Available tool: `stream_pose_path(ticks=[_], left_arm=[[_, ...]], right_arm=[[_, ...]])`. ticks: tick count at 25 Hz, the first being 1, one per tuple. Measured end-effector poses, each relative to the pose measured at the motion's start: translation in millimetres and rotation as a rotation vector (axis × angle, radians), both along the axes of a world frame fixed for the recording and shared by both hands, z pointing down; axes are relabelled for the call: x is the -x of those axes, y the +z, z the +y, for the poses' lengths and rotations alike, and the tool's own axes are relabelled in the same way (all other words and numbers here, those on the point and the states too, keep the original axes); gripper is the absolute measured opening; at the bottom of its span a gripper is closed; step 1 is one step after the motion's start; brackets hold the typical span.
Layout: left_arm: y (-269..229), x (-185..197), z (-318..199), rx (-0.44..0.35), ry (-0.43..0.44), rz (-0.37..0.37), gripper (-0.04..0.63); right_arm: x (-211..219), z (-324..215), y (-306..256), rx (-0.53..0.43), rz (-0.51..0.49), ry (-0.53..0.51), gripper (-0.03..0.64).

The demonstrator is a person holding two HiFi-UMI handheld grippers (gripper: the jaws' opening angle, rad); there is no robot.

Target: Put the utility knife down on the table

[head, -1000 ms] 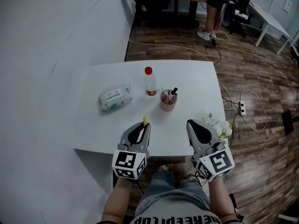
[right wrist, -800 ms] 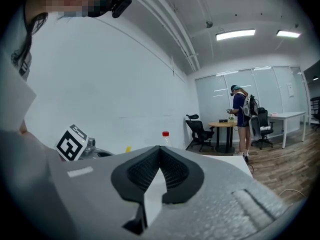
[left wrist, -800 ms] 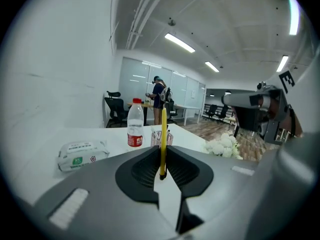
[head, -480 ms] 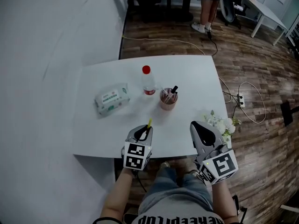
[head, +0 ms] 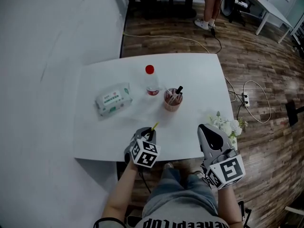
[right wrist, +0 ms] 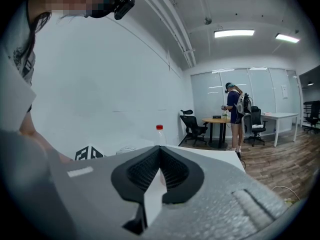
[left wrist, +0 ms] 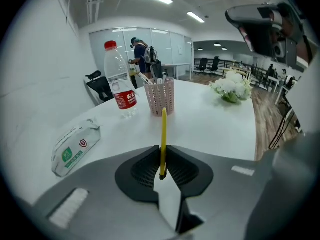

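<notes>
On the table (head: pixel 199 70) are counted one bottle (head: pixel 151 82); one wipes pack (head: pixel 113 99); one pen cup (head: pixel 172 100); one flower bunch (head: pixel 227 126); above it, one utility knife (left wrist: pixel 163 134).

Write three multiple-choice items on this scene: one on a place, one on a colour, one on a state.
1. Where does the water bottle stand? A on the table, next to the pen cup; B on a shelf; C in a drawer.
2. Its cap is: A blue; B red; C green.
3. The left gripper is: A open, empty; B half open; C shut on the utility knife.
A: head view shows it by the cup. B: the cap is red. C: jaws clamp the yellow knife.
</notes>
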State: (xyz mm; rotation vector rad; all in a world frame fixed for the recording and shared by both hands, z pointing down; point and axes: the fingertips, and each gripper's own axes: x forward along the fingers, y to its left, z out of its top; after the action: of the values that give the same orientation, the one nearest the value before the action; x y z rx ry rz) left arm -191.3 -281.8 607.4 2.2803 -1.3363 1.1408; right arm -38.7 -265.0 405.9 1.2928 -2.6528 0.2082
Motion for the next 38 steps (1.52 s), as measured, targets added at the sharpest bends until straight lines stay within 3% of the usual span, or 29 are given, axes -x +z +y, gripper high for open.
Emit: stream_pose_path(ticks=[8,13,21,31,38], left_arm=[[24,6,-1,0.030,0.061,-0.210,0.067],[33,8,-4,0.035,0.073,-0.273,0.067],[33,8,-4,0.010,0.084,-0.287,0.069],[29,6,0,-0.011,0.089,-0.235,0.115],[29,-2,9,-0.058,0.112,-0.269,0.097]], right_arm=[[-4,-2,4,0.009,0.008,0.010,0.002],[-5,-3,6,0.014,0.016,0.016,0.002],[-4,-1,6,0.016,0.018,0.015,0.002],[-4,4,4,0.003,0.020,0.010,0.002],[-7,11,1,-0.005,0.021,0.014,0.002]])
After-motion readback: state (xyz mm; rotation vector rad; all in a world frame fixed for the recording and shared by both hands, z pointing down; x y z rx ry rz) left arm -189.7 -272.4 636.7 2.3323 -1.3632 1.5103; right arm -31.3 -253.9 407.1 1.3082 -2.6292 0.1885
